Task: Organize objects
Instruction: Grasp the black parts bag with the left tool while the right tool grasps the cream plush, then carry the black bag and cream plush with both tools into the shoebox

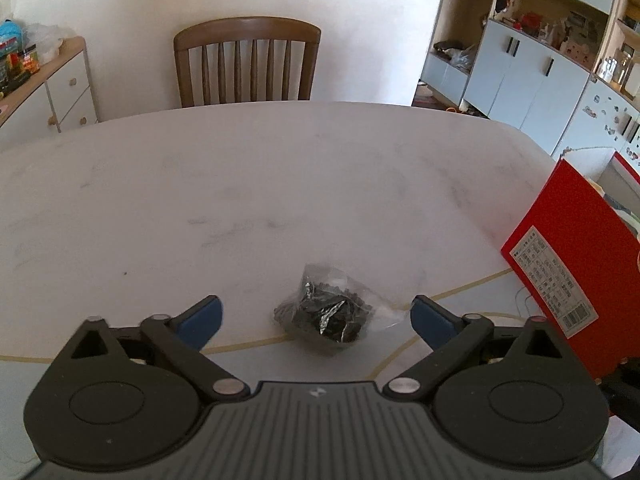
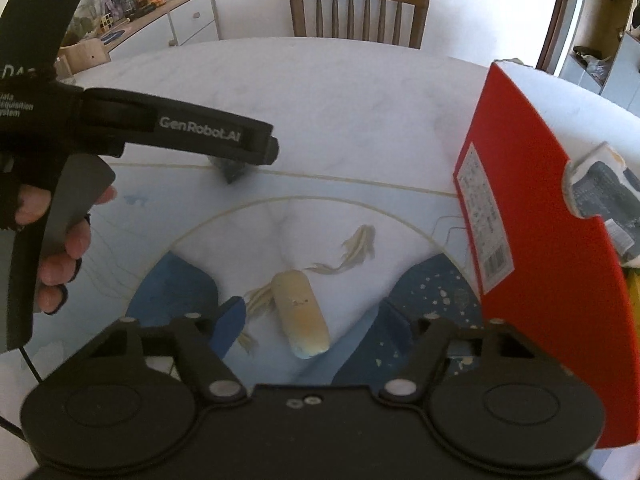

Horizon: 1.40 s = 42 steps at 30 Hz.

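White marble-look table [image 1: 280, 168] with thin gold inlay lines and a blue painted patch with pale fish figures. Left gripper [image 1: 316, 314], black with blue pads, angled down at the table; jaws spread wide, a small clear plastic bag of dark, crinkled contents [image 1: 326, 312] lying on the table between them, neither pad touching it. Right gripper [image 2: 308, 320], same build, also tilted down; jaws partly spread on either side of a pale beige oblong capsule-shaped object [image 2: 300, 312] lying flat on the blue patch, a visible gap at each pad. Tall red cardboard box with a white printed label [image 2: 532, 216] stands on the table just right of both grippers, open top showing packets inside. In the right wrist view, a person's hand [image 2: 60, 248] grips the left gripper's handle. Brown wooden slat-back chair [image 1: 247, 64] at the far side of the table.
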Tool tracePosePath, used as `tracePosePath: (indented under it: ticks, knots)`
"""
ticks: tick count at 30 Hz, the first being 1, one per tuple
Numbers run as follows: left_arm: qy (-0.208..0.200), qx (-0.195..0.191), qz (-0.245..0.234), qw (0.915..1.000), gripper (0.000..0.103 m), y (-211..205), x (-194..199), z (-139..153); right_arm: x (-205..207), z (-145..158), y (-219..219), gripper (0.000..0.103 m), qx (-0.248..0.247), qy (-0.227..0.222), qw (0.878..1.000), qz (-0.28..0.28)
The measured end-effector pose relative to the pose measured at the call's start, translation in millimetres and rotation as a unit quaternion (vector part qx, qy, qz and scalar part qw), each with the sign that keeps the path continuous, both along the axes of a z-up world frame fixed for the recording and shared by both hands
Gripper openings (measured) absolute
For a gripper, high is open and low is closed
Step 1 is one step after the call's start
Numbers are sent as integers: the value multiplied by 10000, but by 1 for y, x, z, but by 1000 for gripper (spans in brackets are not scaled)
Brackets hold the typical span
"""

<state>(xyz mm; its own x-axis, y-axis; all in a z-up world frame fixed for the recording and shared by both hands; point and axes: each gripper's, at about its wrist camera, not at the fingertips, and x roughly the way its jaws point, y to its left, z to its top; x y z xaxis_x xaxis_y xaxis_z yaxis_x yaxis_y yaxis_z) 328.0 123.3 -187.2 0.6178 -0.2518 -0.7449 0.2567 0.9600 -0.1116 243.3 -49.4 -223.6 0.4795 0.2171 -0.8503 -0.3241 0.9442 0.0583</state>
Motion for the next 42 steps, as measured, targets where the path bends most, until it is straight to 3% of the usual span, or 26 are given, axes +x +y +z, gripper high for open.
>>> tracePosePath:
  ticks: [5, 17, 29, 42]
  knots:
    - [38, -36, -139, 9999, 71, -4, 0, -2, -3, -3, 4, 55, -47, -23, 9999, 105]
    - [-20, 97, -309, 9995, 58, -11, -5, 1, -7, -1, 8, 26, -139, -79, 9998, 91]
    - [40, 98, -399, 9991, 36, -15, -20, 18, -11, 13, -8, 19, 288, 50, 9992, -262]
    - [109, -4, -677, 9976, 34, -25, -72, 44, -45, 54, -34, 19, 828, 43, 9952, -526]
